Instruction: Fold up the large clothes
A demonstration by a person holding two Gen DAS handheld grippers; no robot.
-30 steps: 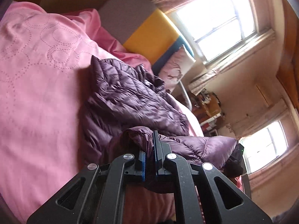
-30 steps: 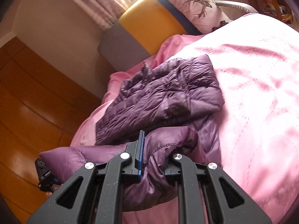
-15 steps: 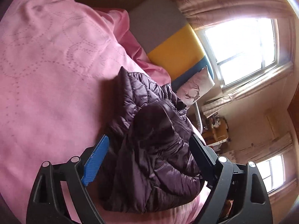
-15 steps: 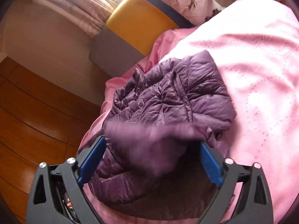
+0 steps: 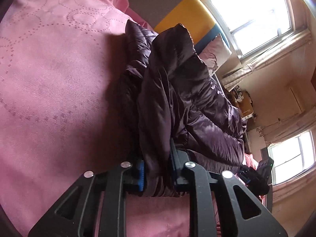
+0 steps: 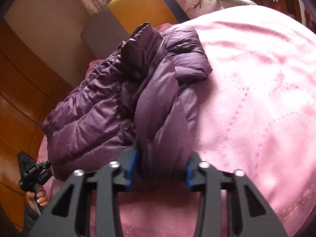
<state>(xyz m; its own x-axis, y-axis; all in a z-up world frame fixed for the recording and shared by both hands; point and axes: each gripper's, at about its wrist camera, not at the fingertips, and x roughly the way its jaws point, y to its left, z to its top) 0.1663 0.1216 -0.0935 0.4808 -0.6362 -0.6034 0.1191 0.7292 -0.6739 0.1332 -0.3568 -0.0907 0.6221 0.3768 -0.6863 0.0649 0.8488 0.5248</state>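
Two grippers: both just closed, each clamped on a fold of the jacket.
L gripper (image 5: 157,174): pads pinch thin bunched edge of purple puffer jacket (image 5: 183,98).
R gripper (image 6: 161,167): jaws squeeze a thick puffy roll.
Jacket loc: heaped on pink bedspread (image 5: 55,79), near bed edge.
Risk: slick shell slips out of L's thin pinch.
Risk 2: uneven bites, so fold skews or heap slides off bed.

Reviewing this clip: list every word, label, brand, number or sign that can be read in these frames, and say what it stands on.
None can be read.
Other gripper's camera body, right wrist view: a small white print line, too small and blurred to read.
Pillow: a deer drawing only, no words.
Purple puffer jacket and pink bedspread: no label or lettering in view.
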